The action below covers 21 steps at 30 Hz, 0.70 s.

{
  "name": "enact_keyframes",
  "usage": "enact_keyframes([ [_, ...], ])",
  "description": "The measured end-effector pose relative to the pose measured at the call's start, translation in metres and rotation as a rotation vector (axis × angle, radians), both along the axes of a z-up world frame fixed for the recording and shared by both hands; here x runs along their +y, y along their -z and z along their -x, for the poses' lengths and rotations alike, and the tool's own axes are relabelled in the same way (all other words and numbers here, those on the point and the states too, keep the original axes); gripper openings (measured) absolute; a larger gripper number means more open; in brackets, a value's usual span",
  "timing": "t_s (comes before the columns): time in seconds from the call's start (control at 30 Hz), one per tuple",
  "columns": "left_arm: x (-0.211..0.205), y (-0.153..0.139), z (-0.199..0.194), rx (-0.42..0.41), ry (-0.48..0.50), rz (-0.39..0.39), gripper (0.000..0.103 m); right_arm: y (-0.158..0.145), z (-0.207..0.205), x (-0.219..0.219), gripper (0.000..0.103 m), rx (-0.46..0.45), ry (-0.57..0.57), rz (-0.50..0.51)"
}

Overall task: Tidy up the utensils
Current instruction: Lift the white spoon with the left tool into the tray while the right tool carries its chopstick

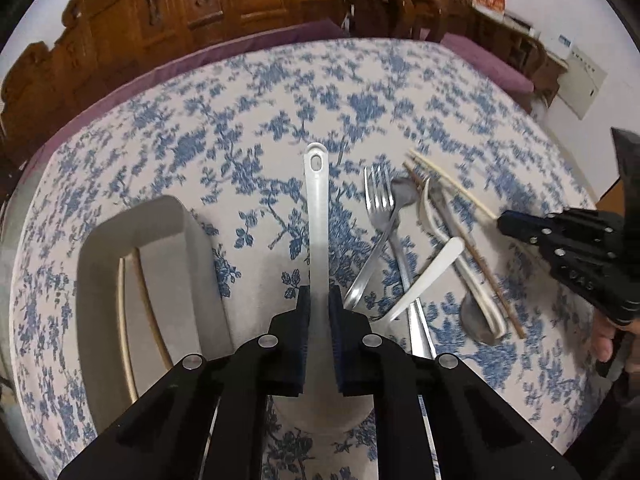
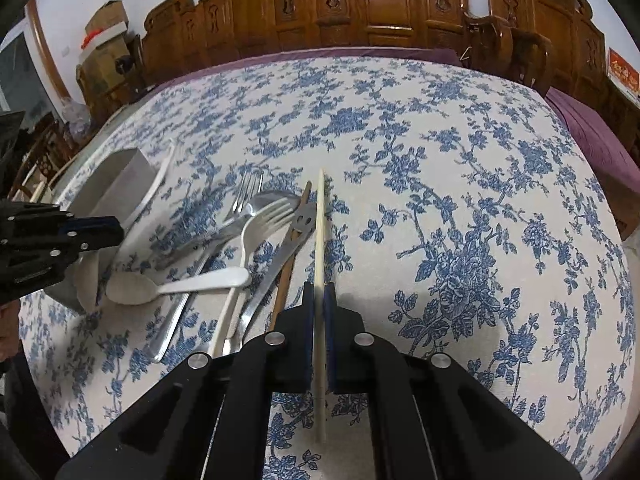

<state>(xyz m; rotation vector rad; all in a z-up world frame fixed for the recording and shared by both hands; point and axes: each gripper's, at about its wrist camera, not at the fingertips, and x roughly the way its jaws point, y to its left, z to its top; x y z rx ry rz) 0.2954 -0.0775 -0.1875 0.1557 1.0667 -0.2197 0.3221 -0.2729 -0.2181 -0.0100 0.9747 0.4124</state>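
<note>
My left gripper [image 1: 319,300] is shut on the handle of a white rice paddle [image 1: 317,216], held above the table; its handle points away. It also shows in the right wrist view [image 2: 100,232]. My right gripper [image 2: 319,300] is shut on a pale chopstick [image 2: 319,240]. It also shows in the left wrist view [image 1: 508,222]. A pile of utensils lies between them: a metal fork [image 1: 378,208], a white plastic spoon [image 2: 180,286], a white plastic fork [image 2: 256,224], a metal spoon and a brown chopstick [image 1: 472,256].
A grey rectangular utensil box [image 1: 140,280] with chopsticks inside stands left of the paddle. The table has a blue floral cloth [image 2: 440,200]. Carved wooden chairs [image 2: 360,8] line the far edge.
</note>
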Motion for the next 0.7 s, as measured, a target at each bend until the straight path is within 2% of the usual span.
enact_keyframes([
  [0.33,0.023,-0.043,0.026,-0.094,-0.017,0.031,0.009,-0.015,0.012,0.01,0.006,-0.066,0.0,-0.019],
  [0.7,0.078,-0.05,0.045,-0.131,-0.081,0.064,0.009,-0.018,0.026,0.03,0.005,-0.114,-0.02,-0.004],
])
